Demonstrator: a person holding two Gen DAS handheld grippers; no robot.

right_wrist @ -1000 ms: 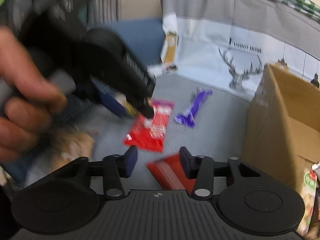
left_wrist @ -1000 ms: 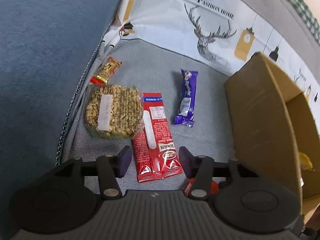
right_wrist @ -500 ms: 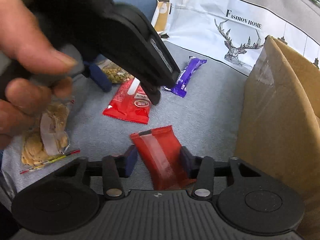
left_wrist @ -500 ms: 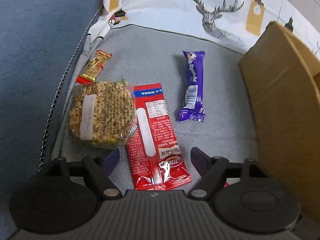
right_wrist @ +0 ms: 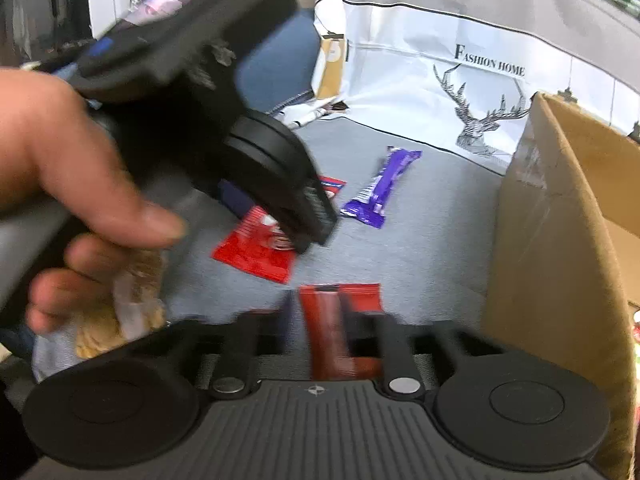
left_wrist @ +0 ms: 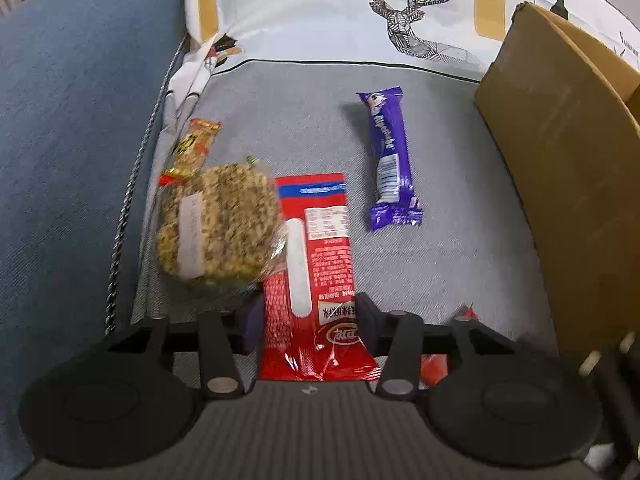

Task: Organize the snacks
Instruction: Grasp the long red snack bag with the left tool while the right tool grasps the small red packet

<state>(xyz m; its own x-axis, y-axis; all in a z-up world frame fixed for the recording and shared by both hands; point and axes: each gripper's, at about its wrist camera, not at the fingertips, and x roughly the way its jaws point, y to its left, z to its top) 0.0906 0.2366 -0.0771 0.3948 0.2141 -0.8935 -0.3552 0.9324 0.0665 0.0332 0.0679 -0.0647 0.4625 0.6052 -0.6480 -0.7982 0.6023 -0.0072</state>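
Observation:
My left gripper [left_wrist: 308, 320] has its jaws closed in on both sides of a long red snack packet [left_wrist: 316, 264] that lies on the grey cushion. A round peanut brittle pack [left_wrist: 216, 222] lies to its left, a purple bar [left_wrist: 390, 160] to its right. My right gripper [right_wrist: 328, 320] is blurred, its fingers tight on either side of a second, dark red packet [right_wrist: 340, 320]. The left gripper and the hand holding it [right_wrist: 80, 184] fill the left of the right wrist view, over the long red snack packet [right_wrist: 256, 252].
An open cardboard box [left_wrist: 560, 184] stands on the right, also shown in the right wrist view [right_wrist: 560, 240]. A small orange-red snack [left_wrist: 196, 144] lies by the blue sofa arm [left_wrist: 72, 120]. A deer-print cloth [left_wrist: 400, 16] covers the back.
My left gripper moved forward and closed around the long red packet. My right gripper closed in around the dark red packet and is moving, blurred.

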